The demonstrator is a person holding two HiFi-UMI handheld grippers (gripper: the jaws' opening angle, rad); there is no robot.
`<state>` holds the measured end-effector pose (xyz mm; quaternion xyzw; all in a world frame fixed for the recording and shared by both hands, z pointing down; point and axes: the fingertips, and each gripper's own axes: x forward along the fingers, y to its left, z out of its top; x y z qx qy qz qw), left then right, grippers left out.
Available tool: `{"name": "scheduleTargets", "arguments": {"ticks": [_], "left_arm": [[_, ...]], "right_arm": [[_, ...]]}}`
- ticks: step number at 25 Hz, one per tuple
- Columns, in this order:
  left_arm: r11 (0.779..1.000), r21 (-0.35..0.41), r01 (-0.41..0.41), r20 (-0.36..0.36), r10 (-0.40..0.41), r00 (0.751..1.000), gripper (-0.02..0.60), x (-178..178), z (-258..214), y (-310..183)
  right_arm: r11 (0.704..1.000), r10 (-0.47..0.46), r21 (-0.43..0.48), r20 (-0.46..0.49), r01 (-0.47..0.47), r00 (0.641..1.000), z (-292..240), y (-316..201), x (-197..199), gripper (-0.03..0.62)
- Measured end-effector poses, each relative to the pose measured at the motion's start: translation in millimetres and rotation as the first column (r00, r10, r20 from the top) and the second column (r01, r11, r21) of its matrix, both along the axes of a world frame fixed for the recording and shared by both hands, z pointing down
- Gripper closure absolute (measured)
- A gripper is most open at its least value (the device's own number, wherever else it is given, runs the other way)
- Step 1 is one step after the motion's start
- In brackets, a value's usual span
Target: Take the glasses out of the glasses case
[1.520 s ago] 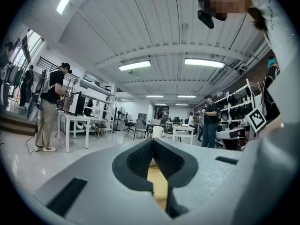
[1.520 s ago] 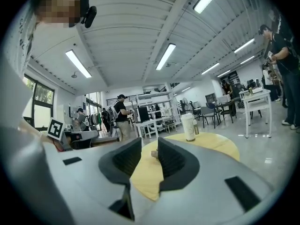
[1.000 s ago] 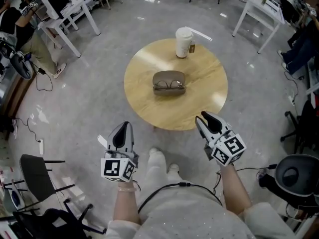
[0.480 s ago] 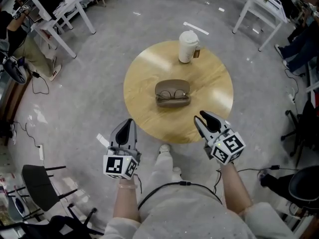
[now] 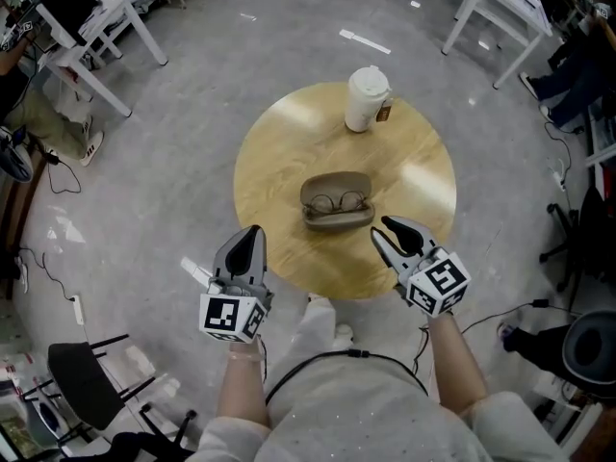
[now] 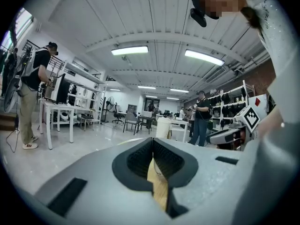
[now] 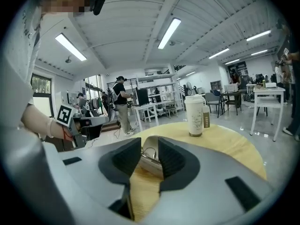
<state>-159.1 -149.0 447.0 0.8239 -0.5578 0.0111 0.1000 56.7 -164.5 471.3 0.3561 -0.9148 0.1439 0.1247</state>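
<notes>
An open beige glasses case [image 5: 336, 203] lies in the middle of the round wooden table [image 5: 279, 162], with thin-framed glasses [image 5: 340, 201] resting inside it. My left gripper [image 5: 253, 232] is shut and empty, at the table's near edge, left of the case. To the case's right, my right gripper [image 5: 388, 230] hangs over the near edge, slightly open and holding nothing. In the right gripper view the case [image 7: 149, 165] and glasses [image 7: 148, 152] show between the pads of the right gripper [image 7: 150, 156]. The left gripper [image 6: 152, 146] shows only a sliver of table [image 6: 159, 189].
A white paper cup [image 5: 366, 97] with a lid stands at the table's far side, also in the right gripper view as the cup [image 7: 194, 115]. White desks [image 5: 106, 22] and chairs ring the room. A person [image 6: 33, 93] stands far left. My legs are under the table's near edge.
The table and case have come nearer in the head view. Both grippers now reach the table's near edge, the right one over it. Neither jaw setting has visibly changed.
</notes>
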Motion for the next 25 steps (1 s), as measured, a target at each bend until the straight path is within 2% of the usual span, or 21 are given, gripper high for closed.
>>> {"name": "scheduleTargets", "arguments": {"ticks": [8, 15, 20, 25], "left_arm": [[0.998, -0.023, -0.053, 0.029, 0.053, 0.998, 0.577, -3, 16, -28], [0.996, -0.062, -0.064, 0.017, 0.065, 0.998, 0.577, 4, 31, -33], [0.996, -0.084, -0.038, 0.029, 0.041, 0.999, 0.577, 10, 40, -38], [0.995, -0.098, -0.004, 0.016, 0.006, 1.000, 0.577, 15, 50, -44]], "right_arm": [[0.999, -0.031, -0.016, -0.138, 0.029, 0.990, 20, -23, -10, 0.476], [0.991, -0.130, -0.053, -0.258, 0.120, 0.957, 39, -35, -17, 0.476], [0.969, -0.246, -0.106, -0.345, 0.223, 0.906, 57, -44, -18, 0.479], [0.916, -0.401, -0.169, -0.427, 0.364, 0.811, 76, -49, -25, 0.479]]}}
